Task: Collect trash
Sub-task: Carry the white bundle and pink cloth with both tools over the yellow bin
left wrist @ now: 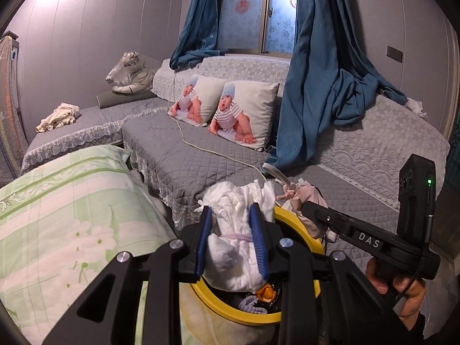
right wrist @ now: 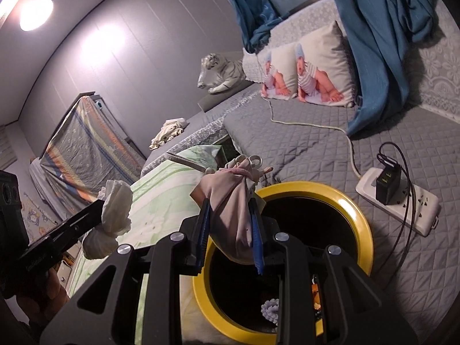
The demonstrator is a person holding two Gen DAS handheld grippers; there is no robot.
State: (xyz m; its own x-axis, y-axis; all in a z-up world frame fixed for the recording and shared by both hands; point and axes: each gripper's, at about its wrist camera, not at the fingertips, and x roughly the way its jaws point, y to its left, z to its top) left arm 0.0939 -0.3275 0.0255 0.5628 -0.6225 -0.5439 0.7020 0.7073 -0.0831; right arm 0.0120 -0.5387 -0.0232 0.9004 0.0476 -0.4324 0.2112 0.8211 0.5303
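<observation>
A grey quilted sofa fills most of the room, with two printed cushions and blue curtains draped onto it. A green floral pillow is seen just beside the yellow-rimmed bin, which stands against the sofa's edge. A white power strip with a charger lies on the seat near the bin.

The white bundle, a rolled diaper by the look of it and tied with a pink band, is clamped between the blue pads of the left gripper and is held over the bin's rim. The pink bag, knotted at the top, is pinched by the right gripper and is held above the bin's open mouth.

Some trash is already seen at the bottom of the bin: an orange peel and a pale knitted scrap. The task is judged to be well advanced, with both pieces gathered and brought to the bin; release into it has not yet been made. A crumpled cloth remains on the far seat, and whether it counts as trash cannot be told
</observation>
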